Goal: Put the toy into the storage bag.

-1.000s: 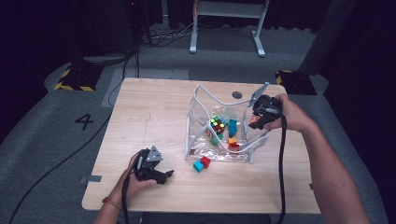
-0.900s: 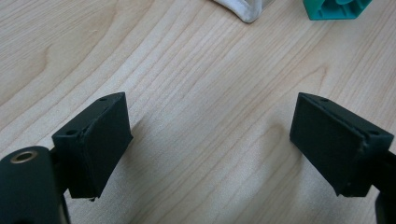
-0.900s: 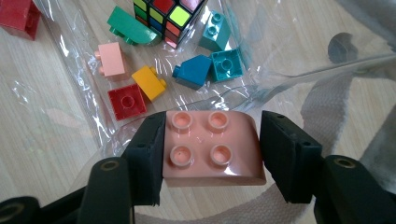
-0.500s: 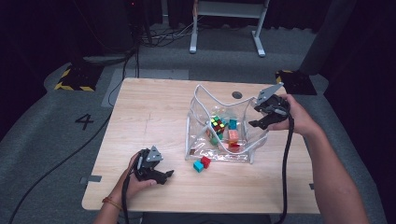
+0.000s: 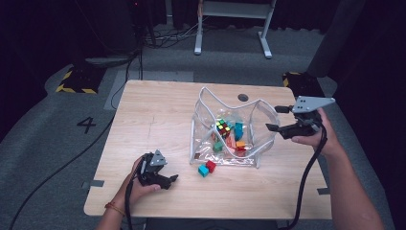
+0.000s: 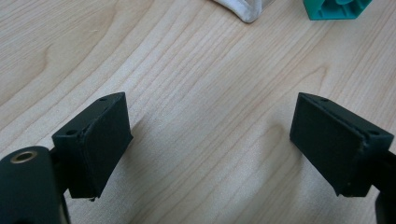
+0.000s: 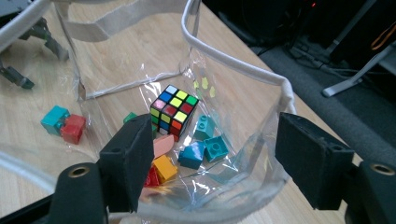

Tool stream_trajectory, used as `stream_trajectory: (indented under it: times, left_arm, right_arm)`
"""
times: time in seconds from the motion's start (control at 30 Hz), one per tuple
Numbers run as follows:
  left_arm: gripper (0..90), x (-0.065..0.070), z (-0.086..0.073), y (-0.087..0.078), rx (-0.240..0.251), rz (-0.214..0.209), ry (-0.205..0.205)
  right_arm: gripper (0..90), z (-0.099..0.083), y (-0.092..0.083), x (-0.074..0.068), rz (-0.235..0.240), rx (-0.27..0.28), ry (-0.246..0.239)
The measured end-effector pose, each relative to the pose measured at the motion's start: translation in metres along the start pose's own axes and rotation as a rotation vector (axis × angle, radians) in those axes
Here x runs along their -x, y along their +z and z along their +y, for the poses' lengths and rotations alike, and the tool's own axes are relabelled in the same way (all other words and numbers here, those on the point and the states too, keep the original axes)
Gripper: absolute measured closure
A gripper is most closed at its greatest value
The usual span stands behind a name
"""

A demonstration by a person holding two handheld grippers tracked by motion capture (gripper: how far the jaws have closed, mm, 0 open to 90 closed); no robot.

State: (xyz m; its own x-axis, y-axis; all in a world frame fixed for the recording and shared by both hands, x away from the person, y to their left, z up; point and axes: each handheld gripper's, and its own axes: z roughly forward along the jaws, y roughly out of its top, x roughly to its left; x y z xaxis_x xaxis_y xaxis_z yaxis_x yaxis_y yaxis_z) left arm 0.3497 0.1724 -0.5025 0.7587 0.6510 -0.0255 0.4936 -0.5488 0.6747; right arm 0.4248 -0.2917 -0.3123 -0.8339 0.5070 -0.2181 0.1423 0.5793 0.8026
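Clear bag of blocks, both my claws empty

The clear bag (image 5: 230, 136) holds a puzzle cube (image 7: 173, 109) and blocks; teal and red blocks (image 5: 207, 168) lie just outside it. My right claw (image 5: 276, 119), just beside its rim, has been opening, empty; my left claw (image 5: 173, 181) rests wide on the table (image 5: 153, 115).

- Bag (image 5: 210, 103): clear, white-trimmed.
- Cube (image 7: 173, 109) inside bag: multicoloured squares on a black grid.
- Bricks (image 7: 205, 147) inside bag: teal, orange, red, pink.
- Teal brick (image 5: 203, 170) and red brick (image 5: 211, 166) outside bag.
- Table (image 5: 158, 120): pale wood grain.
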Motion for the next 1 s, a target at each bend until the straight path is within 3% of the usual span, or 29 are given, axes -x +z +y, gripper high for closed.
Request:
stream_trajectory:
  times: [0.17, 0.57, 0.83, 1.0]
  left_arm:
    - [12.5, 0.000, 0.000, 0.000, 0.000, 0.000, 0.000]
    - [12.5, 0.000, 0.000, 0.000, 0.000, 0.000, 0.000]
    - [12.5, 0.000, 0.000, 0.000, 0.000, 0.000, 0.000]
    - [12.5, 0.000, 0.000, 0.000, 0.000, 0.000, 0.000]
  right_arm:
    - [27.2, -0.015, -0.016, -0.007, -0.032, 0.068, 0.050]
    - [23.8, -0.049, -0.031, -0.030, -0.085, 0.121, 0.074]
    - [24.9, -0.077, -0.024, -0.049, -0.061, 0.118, 0.099]
    - [27.1, -0.092, -0.010, -0.063, -0.006, 0.104, 0.128]
